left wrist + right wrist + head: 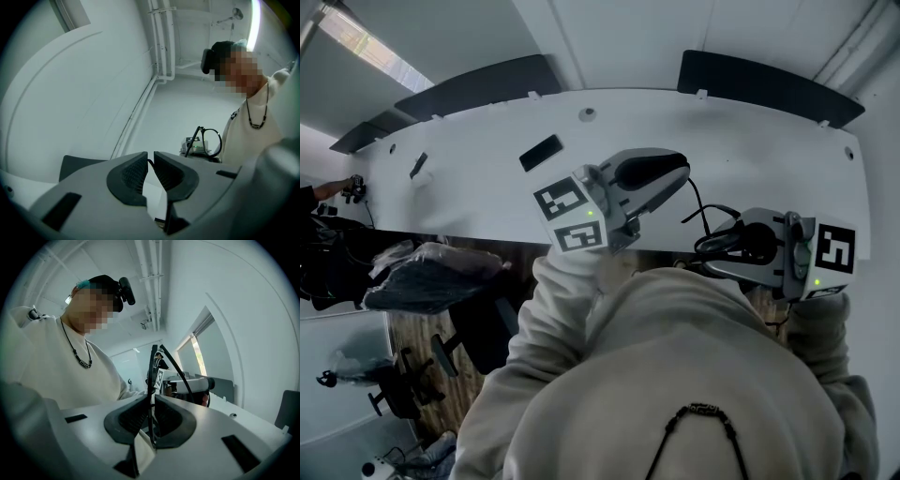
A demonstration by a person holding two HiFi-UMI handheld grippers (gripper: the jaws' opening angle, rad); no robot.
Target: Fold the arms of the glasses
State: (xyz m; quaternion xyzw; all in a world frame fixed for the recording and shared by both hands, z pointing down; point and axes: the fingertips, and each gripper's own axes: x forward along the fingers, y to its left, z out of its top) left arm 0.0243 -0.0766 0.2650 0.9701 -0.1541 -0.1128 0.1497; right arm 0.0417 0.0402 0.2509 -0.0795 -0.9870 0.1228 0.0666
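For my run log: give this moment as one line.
right tongs: clamped on glasses rim | left tongs: nearly shut on arm tip | arms: not folded

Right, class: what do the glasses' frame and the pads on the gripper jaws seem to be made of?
Glasses: thin black frame, likely metal wire or slim plastic, slightly glossy; the rim is very fine, and the lenses look clear. Pads on the jaws: dark and matte, probably rubber or soft plastic, judging by the fine ribbed texture on their faces.

White table (722, 141) bearing black slab (541, 152)
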